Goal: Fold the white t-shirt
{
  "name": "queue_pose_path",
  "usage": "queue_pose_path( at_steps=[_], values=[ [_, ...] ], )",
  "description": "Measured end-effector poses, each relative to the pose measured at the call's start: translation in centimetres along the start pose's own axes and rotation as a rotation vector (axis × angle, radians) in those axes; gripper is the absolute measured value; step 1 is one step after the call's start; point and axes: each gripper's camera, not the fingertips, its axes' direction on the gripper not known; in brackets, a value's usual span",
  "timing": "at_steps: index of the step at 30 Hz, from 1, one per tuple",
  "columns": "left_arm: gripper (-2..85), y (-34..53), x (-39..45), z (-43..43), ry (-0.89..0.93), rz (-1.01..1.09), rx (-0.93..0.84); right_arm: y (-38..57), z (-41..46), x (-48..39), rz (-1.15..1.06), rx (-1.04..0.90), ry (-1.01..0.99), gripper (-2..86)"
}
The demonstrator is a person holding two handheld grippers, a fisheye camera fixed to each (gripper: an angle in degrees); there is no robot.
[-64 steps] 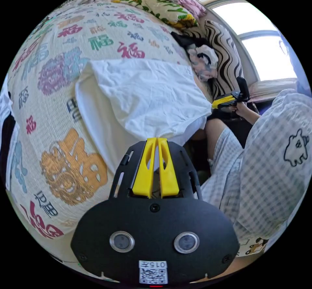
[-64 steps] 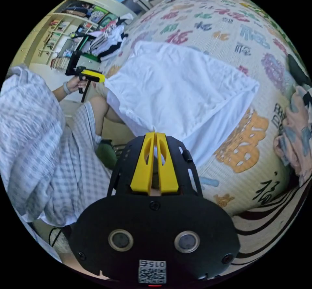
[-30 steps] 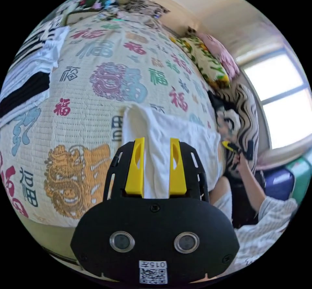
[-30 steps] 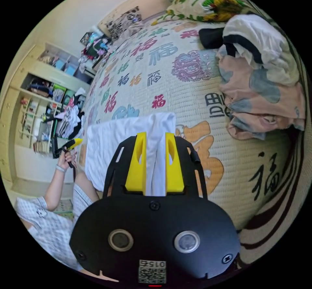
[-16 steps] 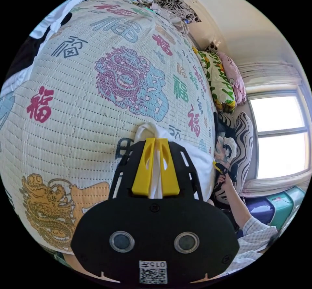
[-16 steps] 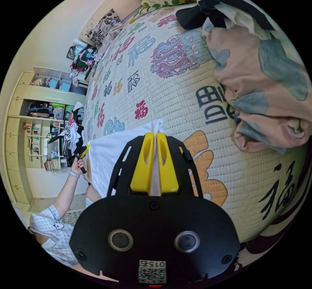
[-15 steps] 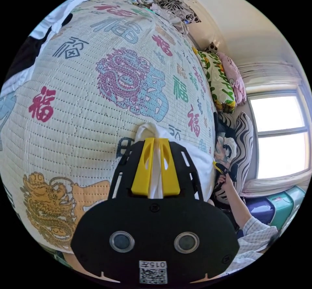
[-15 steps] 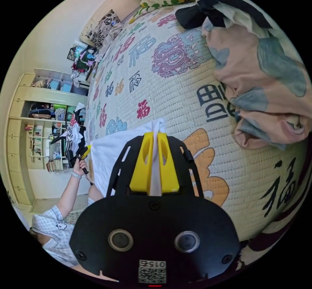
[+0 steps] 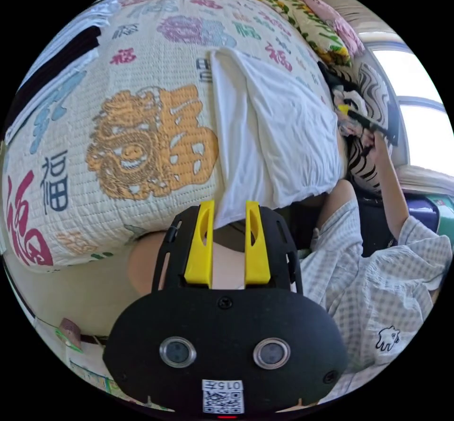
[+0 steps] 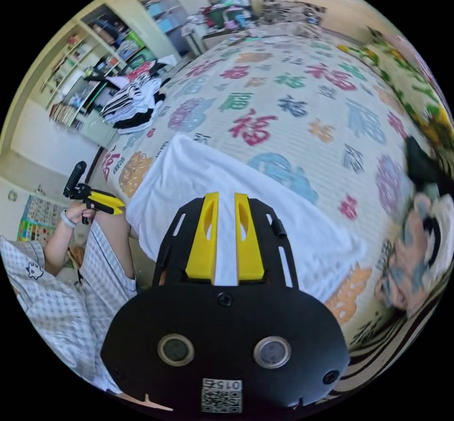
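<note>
The white t-shirt (image 9: 279,127) lies folded in a flat rectangle on the patterned bedspread (image 9: 142,142), at the bed's near edge. My left gripper (image 9: 229,203) is open just short of the shirt's near corner, with nothing between its jaws. In the right gripper view the same shirt (image 10: 198,175) spreads across the bedspread (image 10: 283,85). My right gripper (image 10: 226,196) hovers over it with its jaws apart, holding nothing. Each gripper appears in the other's view, held in a hand: the right gripper (image 9: 364,120) and the left gripper (image 10: 101,201).
A heap of crumpled clothes (image 10: 421,241) lies at the shirt's right, by a striped cushion (image 9: 373,94). Folded striped garments (image 10: 132,101) are stacked at the bed's far left. Pillows (image 9: 312,19) line the far side. The person's checked clothing (image 9: 378,269) is close by.
Half a second ago both grippers were shut on the shirt's far corners. Now both are open and drawn back toward the bed's near edge, and the shirt lies released.
</note>
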Motion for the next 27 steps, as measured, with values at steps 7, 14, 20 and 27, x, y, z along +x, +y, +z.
queue_pose_path(
  at_steps=[7, 14, 20, 27],
  values=[
    [6.7, -1.3, 0.3, 2.7, -0.043, 0.025, -0.1, -14.8, 9.7, -11.5, -0.24, -0.122, -0.005, 8.6],
    [0.9, -0.7, -0.9, 2.7, 0.051, 0.009, -0.076, -22.6, 21.4, -16.6, -0.361, -0.485, 0.151, 8.2],
    [-0.7, 0.6, -1.2, 1.6, 0.117, 0.028, 0.016, -24.5, 22.3, -17.3, -0.386, -0.538, 0.169, -0.1],
    [-0.8, 3.9, -2.1, -2.0, 0.141, -0.022, 0.231, -27.5, 18.6, -18.2, -0.348, -0.396, 0.152, -0.7]
  ],
)
